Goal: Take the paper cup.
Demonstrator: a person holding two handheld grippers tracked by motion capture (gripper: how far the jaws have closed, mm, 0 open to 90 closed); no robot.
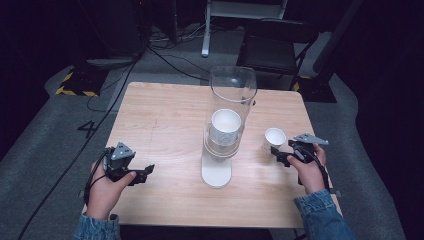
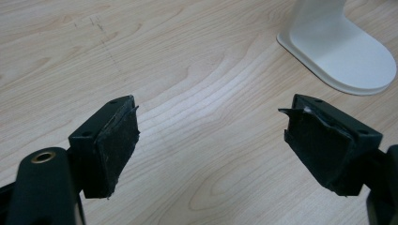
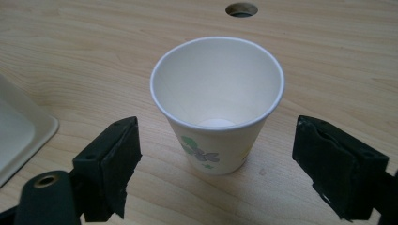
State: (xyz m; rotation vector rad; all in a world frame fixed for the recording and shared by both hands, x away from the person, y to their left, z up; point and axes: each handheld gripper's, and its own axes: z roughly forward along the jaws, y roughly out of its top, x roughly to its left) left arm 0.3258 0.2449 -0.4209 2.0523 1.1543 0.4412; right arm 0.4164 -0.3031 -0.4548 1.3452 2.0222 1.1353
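Wooden table (image 1: 165,115) is carrying a clear dispenser (image 1: 227,120) at centre. My right gripper (image 3: 216,154) is gaping, paper cup (image 3: 218,101) standing free at twelve o'clock. My left gripper (image 2: 211,140) is idling, fingers apart over bare wood.

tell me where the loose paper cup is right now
The paper cup stands upright on the table's right side, right of the cup dispenser and just ahead of the open right claw.

Matt paper cup (image 3: 217,105) on smooth light wood table (image 3: 94,56); glossy clear plastic tube (image 1: 232,100).
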